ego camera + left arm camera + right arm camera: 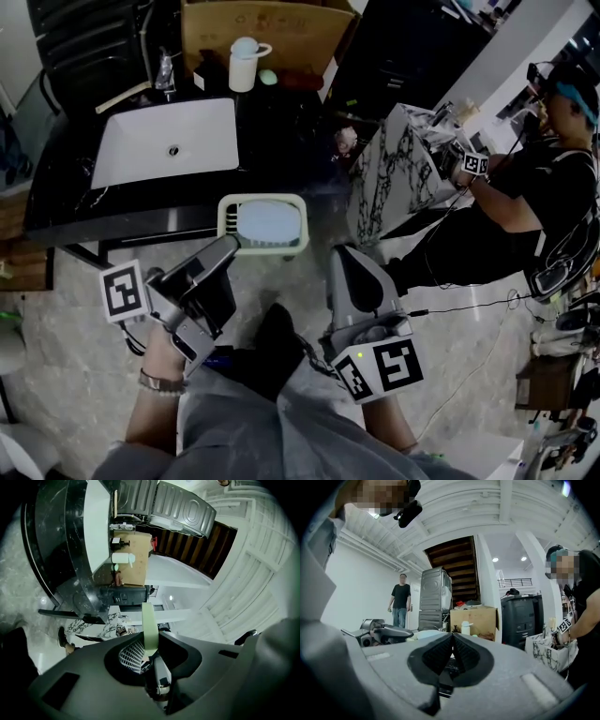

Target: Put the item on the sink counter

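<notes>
A pale green square tray point(263, 225) with a light blue inside hangs over the floor, just in front of the black sink counter point(56, 202). My left gripper point(230, 246) is shut on its near left rim. In the left gripper view the tray's green edge point(149, 623) stands upright between the jaws of the left gripper point(150, 645). My right gripper point(345, 255) is to the right of the tray, apart from it, shut and holding nothing. Its jaws meet in the right gripper view point(452, 638).
The counter holds a white basin point(169, 141), a faucet point(167, 71), a white jug point(246, 64) and a cardboard box point(267, 30). A marble-patterned box point(394, 178) stands to the right, with a seated person point(548, 197) beside it. Another person point(400, 600) stands far off.
</notes>
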Tool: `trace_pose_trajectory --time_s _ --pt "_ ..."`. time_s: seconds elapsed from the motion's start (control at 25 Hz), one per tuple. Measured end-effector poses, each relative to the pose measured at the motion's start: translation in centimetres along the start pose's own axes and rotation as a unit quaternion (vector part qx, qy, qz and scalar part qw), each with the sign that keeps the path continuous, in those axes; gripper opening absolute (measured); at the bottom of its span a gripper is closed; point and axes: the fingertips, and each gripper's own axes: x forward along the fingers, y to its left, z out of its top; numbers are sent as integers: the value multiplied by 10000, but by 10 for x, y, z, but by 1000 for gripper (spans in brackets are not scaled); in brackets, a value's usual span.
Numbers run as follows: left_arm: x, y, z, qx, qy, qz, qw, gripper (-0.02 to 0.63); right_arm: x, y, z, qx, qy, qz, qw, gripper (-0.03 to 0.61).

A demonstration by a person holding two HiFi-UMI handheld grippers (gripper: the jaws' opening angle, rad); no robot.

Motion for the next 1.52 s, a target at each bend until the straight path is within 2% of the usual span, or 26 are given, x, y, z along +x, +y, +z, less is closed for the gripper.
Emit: trace_pose_trajectory --time_s 0.56,1.2,1.52 --pt "34 15 51 107 -301 142 9994 89 65 -33 -2 89 12 311 9995 -3" --pt "131 45 142 229 -675 247 9971 89 189 -117 -3 167 150 792 9966 -3" --pt "173 59 175 273 -880 288 9953 89 238 -156 -2 194 170 1021 9944 -3"
